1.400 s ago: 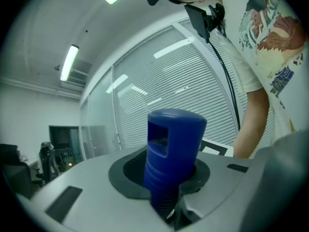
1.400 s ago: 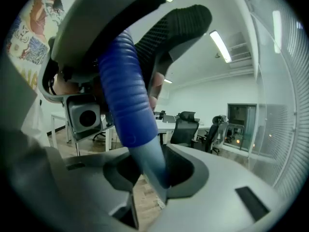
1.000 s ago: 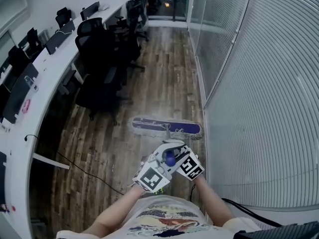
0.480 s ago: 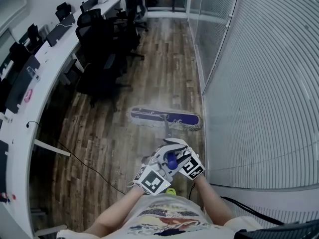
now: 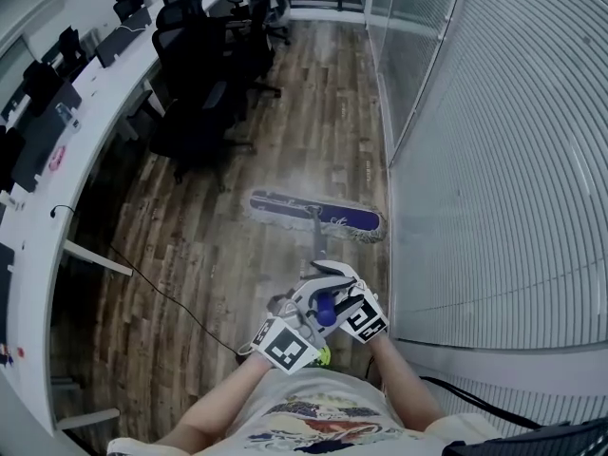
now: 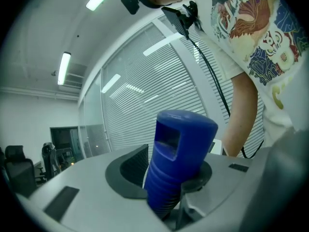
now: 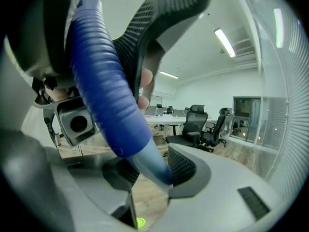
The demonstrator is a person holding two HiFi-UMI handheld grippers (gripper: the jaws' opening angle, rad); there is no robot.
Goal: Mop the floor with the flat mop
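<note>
The flat mop's blue head (image 5: 316, 217) lies flat on the wood floor beside the glass wall, its pole (image 5: 318, 247) running back to me. Both grippers hold the blue handle end (image 5: 325, 307) in front of my body. My left gripper (image 5: 309, 302) has the ribbed blue grip (image 6: 178, 158) between its pads, and its jaws are opening. In the right gripper view the handle (image 7: 106, 100) crosses between the pads of my right gripper (image 7: 149, 173), whose jaws are opening too; the pads still touch the handle.
A long white desk (image 5: 57, 160) with monitors runs along the left, with black office chairs (image 5: 204, 93) beside it. A glass wall with blinds (image 5: 494, 160) stands at the right. A black cable (image 5: 161, 297) trails over the floor. A small green thing (image 5: 323, 356) lies by my feet.
The mop head has slid forward along the floor, farther from the grippers. The view has advanced toward the chairs. Both grippers stay on the handle end.
</note>
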